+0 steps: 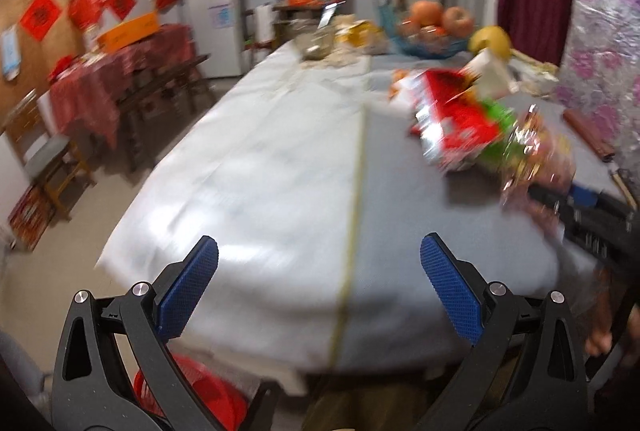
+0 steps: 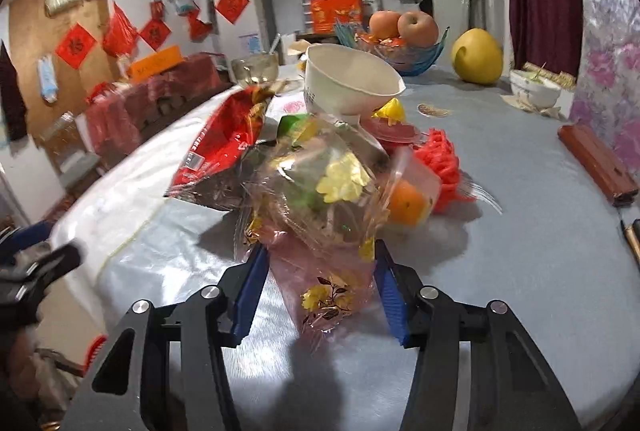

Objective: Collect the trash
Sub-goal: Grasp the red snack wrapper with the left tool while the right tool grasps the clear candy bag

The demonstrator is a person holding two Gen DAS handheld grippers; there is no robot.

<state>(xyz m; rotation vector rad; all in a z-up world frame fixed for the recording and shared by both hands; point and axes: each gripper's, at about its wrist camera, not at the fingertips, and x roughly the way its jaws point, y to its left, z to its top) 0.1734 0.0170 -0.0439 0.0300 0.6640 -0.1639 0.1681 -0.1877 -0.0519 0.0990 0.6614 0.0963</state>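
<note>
The left claw (image 1: 319, 263) hung released, jaws wide, nothing between them, above the near edge of the desk (image 1: 280, 159). Right of it sat the pile: a red wrapper (image 2: 224, 147), a white bowl (image 2: 352, 83) behind. The right claw (image 2: 320, 259) was clenched on the clear cellophane bag (image 2: 324, 207), its blue pads pressing the pinkish tail.

My left hand-held gripper (image 1: 319, 271) is black plastic with two long fingers. Each finger has a bumpy blue pad (image 1: 450, 287) and round silver screws (image 1: 497, 287). My right hand-held gripper (image 2: 320, 289) looks just the same.
</note>
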